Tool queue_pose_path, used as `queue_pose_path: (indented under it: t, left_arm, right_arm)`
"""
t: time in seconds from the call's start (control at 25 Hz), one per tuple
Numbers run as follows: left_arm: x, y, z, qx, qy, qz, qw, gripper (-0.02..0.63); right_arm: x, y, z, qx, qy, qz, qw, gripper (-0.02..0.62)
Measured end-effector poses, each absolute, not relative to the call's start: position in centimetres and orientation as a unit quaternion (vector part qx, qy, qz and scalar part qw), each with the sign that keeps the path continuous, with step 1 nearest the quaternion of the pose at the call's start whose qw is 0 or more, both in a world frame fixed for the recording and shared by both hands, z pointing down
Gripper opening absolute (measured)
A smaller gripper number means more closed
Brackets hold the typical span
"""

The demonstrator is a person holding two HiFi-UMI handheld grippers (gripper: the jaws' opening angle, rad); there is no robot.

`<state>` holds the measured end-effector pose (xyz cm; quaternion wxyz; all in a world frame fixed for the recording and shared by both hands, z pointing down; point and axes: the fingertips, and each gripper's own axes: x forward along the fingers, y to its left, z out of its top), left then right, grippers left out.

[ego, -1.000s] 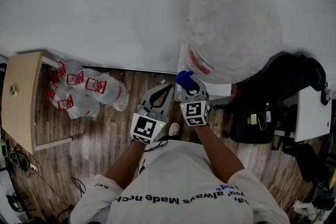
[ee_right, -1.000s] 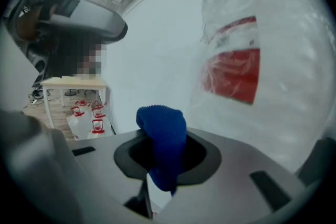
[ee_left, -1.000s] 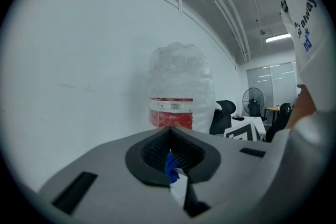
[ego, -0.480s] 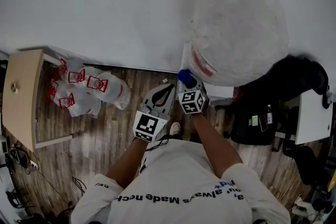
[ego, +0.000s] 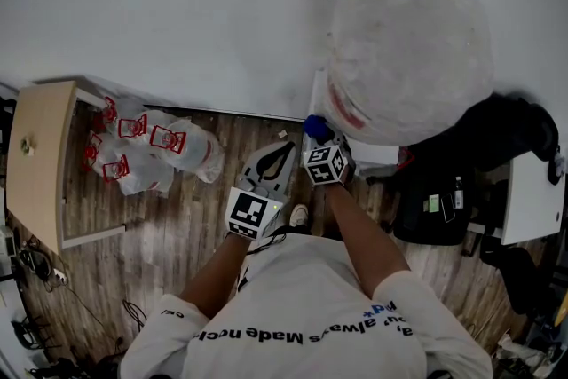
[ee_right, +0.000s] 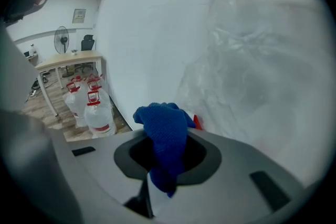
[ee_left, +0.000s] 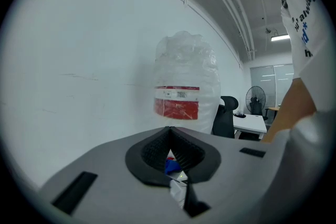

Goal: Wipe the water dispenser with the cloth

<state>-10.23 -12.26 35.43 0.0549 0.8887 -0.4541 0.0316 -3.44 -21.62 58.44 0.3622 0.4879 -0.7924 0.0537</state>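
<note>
The left gripper (ego: 282, 148) hangs just short of the water dispenser (ego: 373, 153), its jaws closed together on nothing. The right gripper (ego: 319, 138) clamps the blue cloth (ego: 314, 127) at the dispenser's corner, below its wrapped bottle (ego: 408, 58).

Wood-plank floor (ego: 177, 226), cluster of red-capped water jugs (ego: 146, 151), light table (ego: 35, 164) beside them
</note>
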Motion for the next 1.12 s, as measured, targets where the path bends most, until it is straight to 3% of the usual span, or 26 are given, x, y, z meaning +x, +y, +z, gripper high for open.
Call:
queue_pose_path:
  t: [1.12]
  left_arm:
    - [-9.8,-9.6,35.7,0.891,-0.450,0.037,0.054,0.018]
  right_arm:
    - [-3.9,-14.5,59.6,0.443,-0.812,0.057,0.375,0.081]
